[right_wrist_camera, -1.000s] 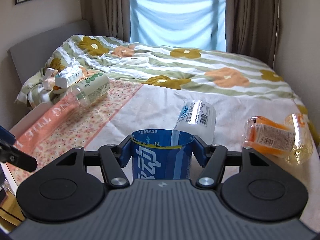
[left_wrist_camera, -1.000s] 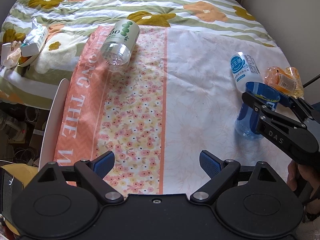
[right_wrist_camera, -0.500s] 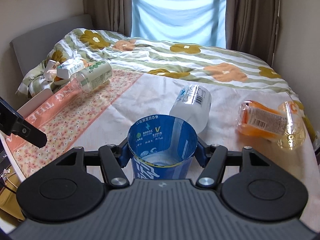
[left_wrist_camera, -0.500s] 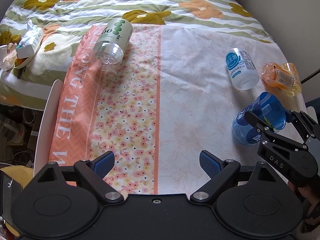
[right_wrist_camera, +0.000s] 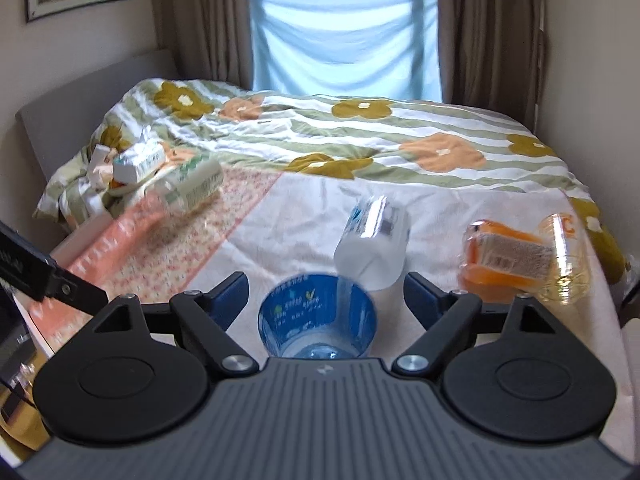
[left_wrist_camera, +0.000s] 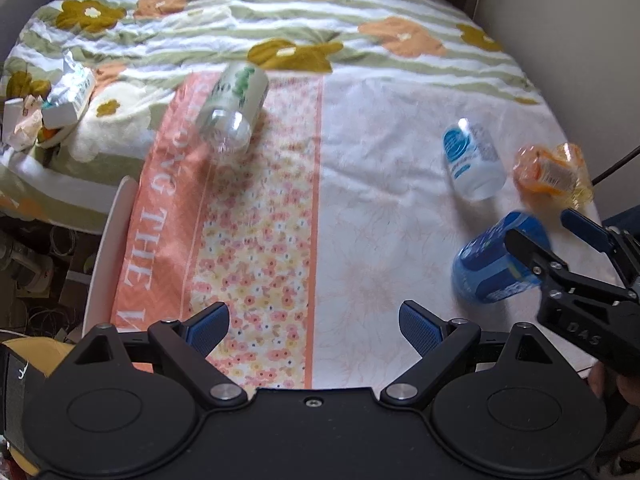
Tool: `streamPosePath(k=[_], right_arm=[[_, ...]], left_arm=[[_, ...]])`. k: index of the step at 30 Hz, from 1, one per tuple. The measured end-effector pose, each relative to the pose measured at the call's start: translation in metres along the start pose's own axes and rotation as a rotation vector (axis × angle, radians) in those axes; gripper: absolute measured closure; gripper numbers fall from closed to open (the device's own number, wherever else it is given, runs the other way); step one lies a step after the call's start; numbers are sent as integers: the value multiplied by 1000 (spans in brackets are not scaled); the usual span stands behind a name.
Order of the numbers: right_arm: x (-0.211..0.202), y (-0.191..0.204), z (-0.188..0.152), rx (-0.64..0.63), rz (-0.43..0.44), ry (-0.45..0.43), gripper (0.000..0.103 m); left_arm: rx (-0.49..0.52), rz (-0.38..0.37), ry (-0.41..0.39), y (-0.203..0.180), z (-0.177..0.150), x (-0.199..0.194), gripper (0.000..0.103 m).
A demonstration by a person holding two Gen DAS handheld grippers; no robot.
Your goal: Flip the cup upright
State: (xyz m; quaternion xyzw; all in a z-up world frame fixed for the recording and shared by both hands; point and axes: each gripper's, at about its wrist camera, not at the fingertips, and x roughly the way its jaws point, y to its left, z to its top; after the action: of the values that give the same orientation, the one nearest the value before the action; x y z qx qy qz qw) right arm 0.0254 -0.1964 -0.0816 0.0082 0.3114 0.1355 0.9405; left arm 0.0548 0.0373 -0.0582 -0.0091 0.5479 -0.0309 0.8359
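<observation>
A blue cup (right_wrist_camera: 318,318) stands on the bed with its mouth up, between the fingers of my right gripper (right_wrist_camera: 325,295). The jaws are spread wide and stand clear of its sides. In the left wrist view the cup (left_wrist_camera: 494,266) sits at the right, tilted, with my right gripper (left_wrist_camera: 548,232) around its top. My left gripper (left_wrist_camera: 314,322) is open and empty, hovering over the flowered cloth (left_wrist_camera: 256,220) at the near edge.
A green-labelled cup (left_wrist_camera: 234,110) lies on its side at the far left. A white and blue cup (left_wrist_camera: 472,158) and an orange cup (left_wrist_camera: 550,170) lie at the right. Paper packs (left_wrist_camera: 60,100) sit at the left edge. A white board (left_wrist_camera: 108,256) borders the bed's left side.
My right gripper has opened and let go of the blue cup, which now stands on the bed. The right gripper has drawn back a little. The left gripper has risen slightly.
</observation>
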Motion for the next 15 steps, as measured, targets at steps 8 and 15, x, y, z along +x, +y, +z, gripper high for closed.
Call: streamPosePath(k=[8, 15], right_arm=[[-47, -22, 48, 117, -71, 107, 0], [-73, -37, 61, 178, -177, 210, 0]], left_arm=[[35, 5, -138, -19, 13, -44, 9], [77, 58, -257, -36, 12, -69, 1]])
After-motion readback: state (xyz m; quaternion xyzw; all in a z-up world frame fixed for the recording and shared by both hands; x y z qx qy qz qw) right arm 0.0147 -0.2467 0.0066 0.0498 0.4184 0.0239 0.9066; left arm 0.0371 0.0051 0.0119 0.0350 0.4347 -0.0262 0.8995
